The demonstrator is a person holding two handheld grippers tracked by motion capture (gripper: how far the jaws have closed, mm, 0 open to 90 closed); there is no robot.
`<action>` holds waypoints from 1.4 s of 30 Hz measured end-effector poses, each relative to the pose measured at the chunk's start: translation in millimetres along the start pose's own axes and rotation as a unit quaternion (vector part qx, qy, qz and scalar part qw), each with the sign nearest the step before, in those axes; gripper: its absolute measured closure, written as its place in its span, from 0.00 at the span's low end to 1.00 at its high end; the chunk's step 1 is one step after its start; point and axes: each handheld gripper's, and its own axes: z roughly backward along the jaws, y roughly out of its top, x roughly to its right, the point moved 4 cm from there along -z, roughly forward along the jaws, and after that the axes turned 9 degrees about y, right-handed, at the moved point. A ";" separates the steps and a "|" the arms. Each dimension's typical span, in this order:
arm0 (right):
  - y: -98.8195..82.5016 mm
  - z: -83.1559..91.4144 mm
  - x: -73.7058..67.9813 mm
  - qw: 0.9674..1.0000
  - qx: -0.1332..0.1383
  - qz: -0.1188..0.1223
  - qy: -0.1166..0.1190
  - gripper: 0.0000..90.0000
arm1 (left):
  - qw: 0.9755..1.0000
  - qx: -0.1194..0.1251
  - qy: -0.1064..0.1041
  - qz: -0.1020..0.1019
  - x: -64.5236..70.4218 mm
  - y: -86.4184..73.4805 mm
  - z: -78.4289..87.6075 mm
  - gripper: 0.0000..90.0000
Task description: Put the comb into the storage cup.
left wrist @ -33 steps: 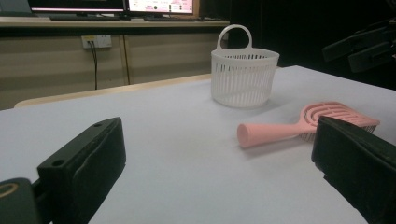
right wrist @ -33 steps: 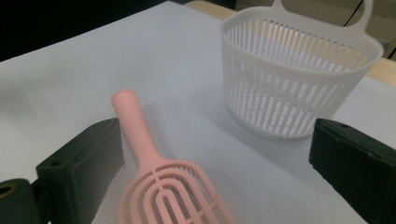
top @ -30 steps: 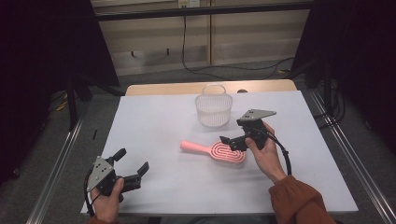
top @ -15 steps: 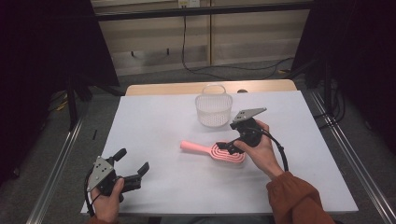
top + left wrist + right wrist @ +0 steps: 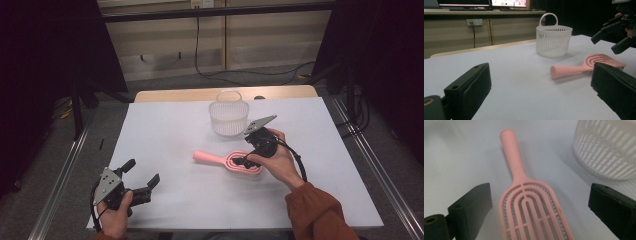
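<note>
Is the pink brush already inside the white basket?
No, the brush lies flat on the table, in front of the basket and apart from it.

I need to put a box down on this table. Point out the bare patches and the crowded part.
Bare: the white table left of the basket, between it and the left gripper; also the near edge below the pink hairbrush. Crowded: basket, hairbrush and right gripper cluster right of centre.
</note>
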 end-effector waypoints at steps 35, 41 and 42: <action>-7.2 -23.2 2.9 0.988 -0.142 0.039 0.043 0.07 | 1.000 -0.002 -0.001 -0.003 0.3 -0.1 0.1 0.03; -8.6 -27.6 2.9 0.984 -0.163 0.051 0.043 0.06 | 1.000 -0.003 -0.001 -0.002 0.5 -0.3 -0.2 0.03; -8.6 -28.4 2.7 0.983 -0.169 0.052 0.041 0.06 | 1.000 -0.003 -0.001 -0.002 0.5 -0.3 -0.2 0.03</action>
